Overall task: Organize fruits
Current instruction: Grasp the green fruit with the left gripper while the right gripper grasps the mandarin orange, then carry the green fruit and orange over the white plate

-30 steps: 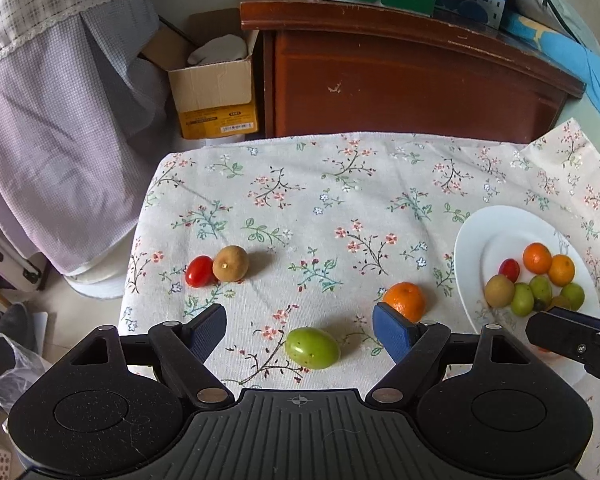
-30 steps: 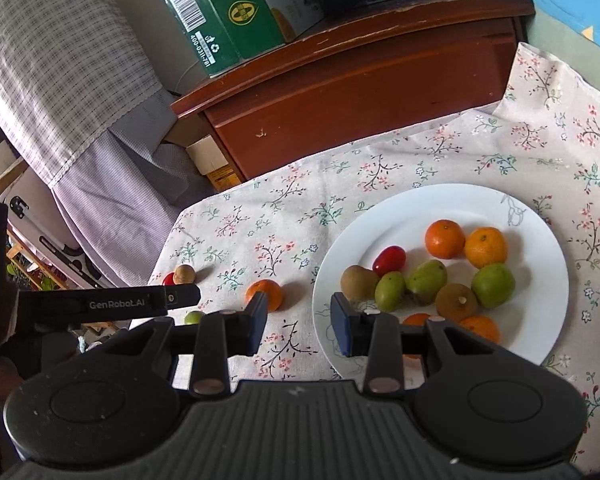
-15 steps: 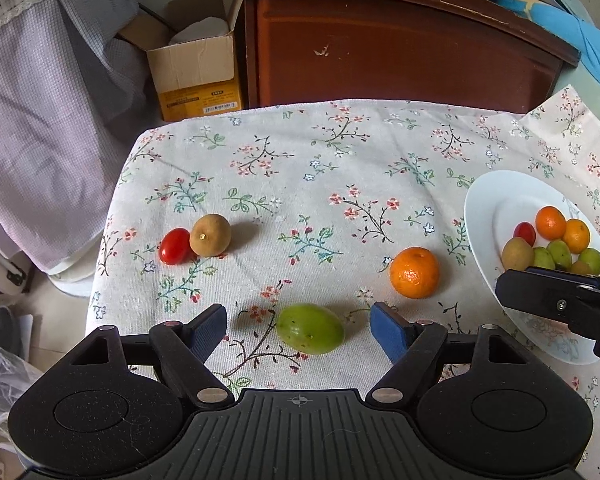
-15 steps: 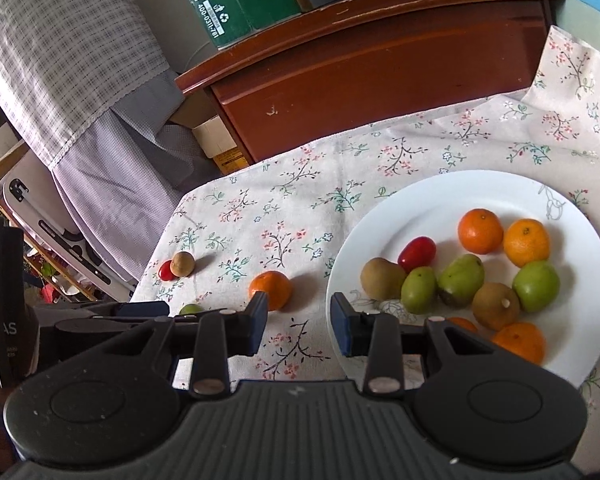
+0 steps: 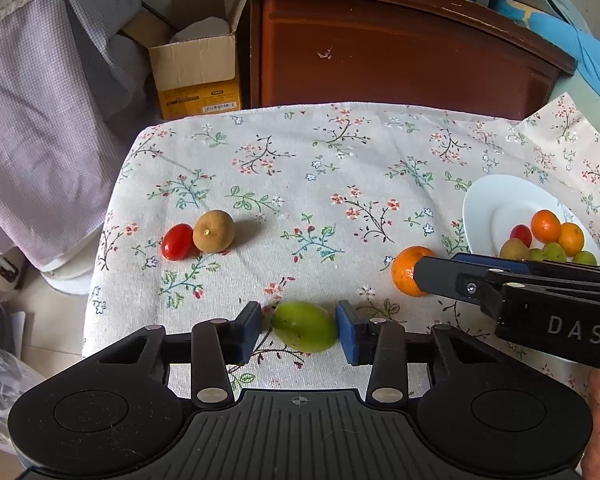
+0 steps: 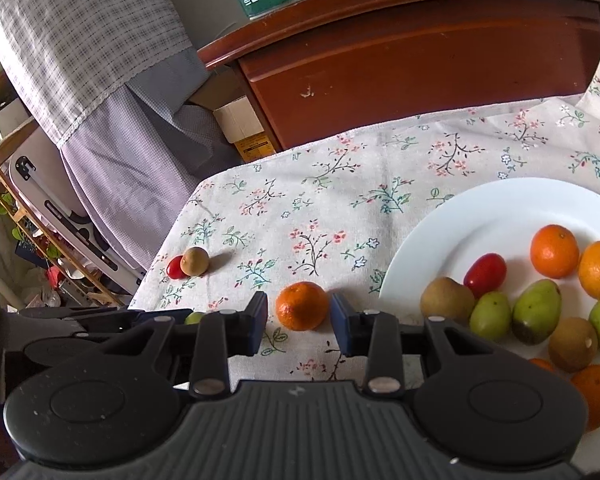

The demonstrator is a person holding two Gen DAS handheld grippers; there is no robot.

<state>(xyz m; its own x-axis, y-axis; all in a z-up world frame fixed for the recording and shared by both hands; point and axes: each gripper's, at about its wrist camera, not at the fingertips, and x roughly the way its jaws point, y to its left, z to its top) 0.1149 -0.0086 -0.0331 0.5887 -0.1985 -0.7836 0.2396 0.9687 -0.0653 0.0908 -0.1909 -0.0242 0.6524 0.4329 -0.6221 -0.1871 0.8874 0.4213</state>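
A green fruit (image 5: 304,332) lies on the floral tablecloth between the pads of my left gripper (image 5: 298,334); the jaws are open with small gaps on each side. A mandarin (image 6: 302,306) lies between the pads of my right gripper (image 6: 299,322), also open and close around it. It also shows in the left wrist view (image 5: 406,270), with the right gripper (image 5: 440,276) beside it. A red tomato (image 5: 177,241) and a brown fruit (image 5: 213,231) touch each other at the left. A white plate (image 6: 460,224) at the right holds several fruits.
A dark wooden cabinet (image 5: 400,52) stands behind the table. A cardboard box (image 5: 196,68) sits on the floor at its left. Checked cloth (image 5: 40,100) hangs at the left. The table's left edge (image 5: 100,248) drops to the floor near the tomato.
Both grippers have moved forward and down. The left jaws have narrowed around the green fruit. The right gripper has swung left from the plate, with the mandarin now between its jaws.
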